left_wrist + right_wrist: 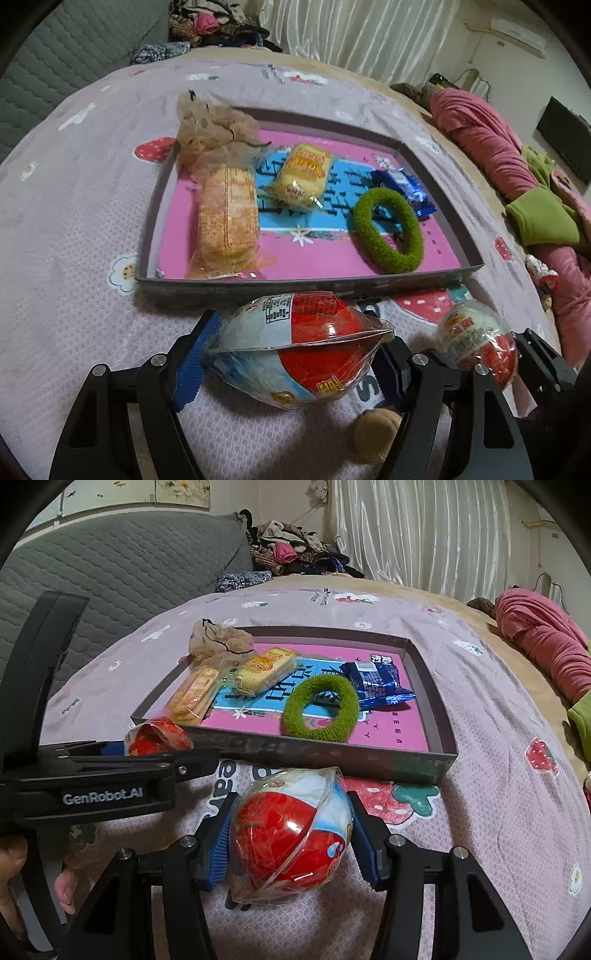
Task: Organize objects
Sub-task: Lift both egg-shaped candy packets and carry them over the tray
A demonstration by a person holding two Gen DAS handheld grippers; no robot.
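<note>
Each hand had one red-and-white plastic-wrapped toy egg between its jaws, both just short of the near edge of the shallow grey cardboard tray [295, 286] on the pink printed bedspread [74, 229].

The left gripper [291, 354] clamped its egg [295, 343] end to end, the long axis lying crosswise between the blue pads.

The right gripper [290, 840] pinched the second egg [291, 834] across its narrower girth, long axis running roughly away from the fingers.

The tray lay straight ahead of both. The bare pink floor near its front edge, between the long orange biscuit packet [227, 218] and the green fuzzy ring [388, 229], looked nearest the left hand.
</note>
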